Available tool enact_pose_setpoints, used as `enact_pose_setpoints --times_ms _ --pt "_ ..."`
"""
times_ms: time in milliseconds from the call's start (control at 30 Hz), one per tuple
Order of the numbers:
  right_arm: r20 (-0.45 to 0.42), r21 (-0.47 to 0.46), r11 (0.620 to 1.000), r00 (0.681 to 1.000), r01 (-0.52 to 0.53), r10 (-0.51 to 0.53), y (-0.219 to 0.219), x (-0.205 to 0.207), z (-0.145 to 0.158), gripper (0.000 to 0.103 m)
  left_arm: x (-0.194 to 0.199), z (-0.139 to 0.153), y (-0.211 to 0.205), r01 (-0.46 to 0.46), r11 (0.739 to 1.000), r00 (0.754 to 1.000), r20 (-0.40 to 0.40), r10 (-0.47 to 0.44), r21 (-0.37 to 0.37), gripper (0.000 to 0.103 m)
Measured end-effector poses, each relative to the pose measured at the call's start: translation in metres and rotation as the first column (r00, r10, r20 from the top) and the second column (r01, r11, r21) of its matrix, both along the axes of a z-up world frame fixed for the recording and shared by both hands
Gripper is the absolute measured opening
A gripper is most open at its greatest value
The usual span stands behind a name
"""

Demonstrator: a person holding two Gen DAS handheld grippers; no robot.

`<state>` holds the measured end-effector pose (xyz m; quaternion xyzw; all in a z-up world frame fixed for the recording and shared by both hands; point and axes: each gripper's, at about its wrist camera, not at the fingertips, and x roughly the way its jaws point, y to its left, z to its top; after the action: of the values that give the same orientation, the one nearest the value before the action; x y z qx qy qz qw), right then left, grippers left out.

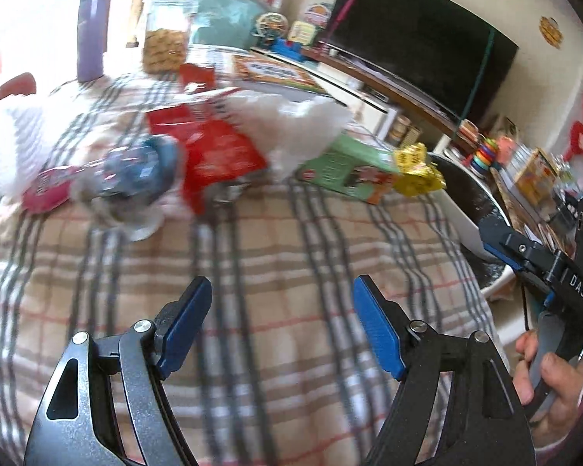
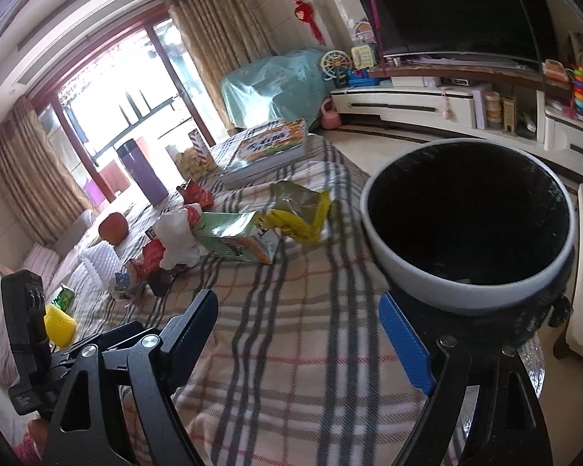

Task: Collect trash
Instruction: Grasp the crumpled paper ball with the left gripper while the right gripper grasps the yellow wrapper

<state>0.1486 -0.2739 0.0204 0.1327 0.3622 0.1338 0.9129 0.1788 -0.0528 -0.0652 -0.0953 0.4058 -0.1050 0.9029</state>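
Note:
Trash lies in a heap on the plaid tablecloth (image 1: 276, 240): a red wrapper (image 1: 217, 151), white tissue (image 1: 295, 116), a green carton (image 1: 349, 167), a yellow wrapper (image 1: 418, 171) and a blue crumpled wrapper (image 1: 144, 171). My left gripper (image 1: 281, 326) hovers open over bare cloth short of the heap, with nothing between its blue pads. In the right wrist view my right gripper (image 2: 297, 334) is open and holds nothing. It sits beside a white-rimmed bin with a black liner (image 2: 408, 272). The green carton (image 2: 237, 237) and yellow wrapper (image 2: 299, 213) lie ahead of it.
The bin (image 1: 474, 209) stands past the table's right edge. At the table's far end are a purple bottle (image 2: 142, 174), a snack jar (image 1: 165, 35) and a large printed box (image 2: 272, 143). A TV (image 2: 447, 7) and cabinet stand behind. A hand (image 1: 544, 372) grips the right tool.

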Motion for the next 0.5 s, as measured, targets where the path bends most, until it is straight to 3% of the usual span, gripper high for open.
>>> enact_pose_setpoints --times_ms 500 --pt "0.029 -0.022 1.0 0.999 -0.02 0.021 0.02 0.046 0.0 0.086 0.016 -0.002 0.064 -0.187 0.982 0.982 -0.018 0.187 0.018 0.081"
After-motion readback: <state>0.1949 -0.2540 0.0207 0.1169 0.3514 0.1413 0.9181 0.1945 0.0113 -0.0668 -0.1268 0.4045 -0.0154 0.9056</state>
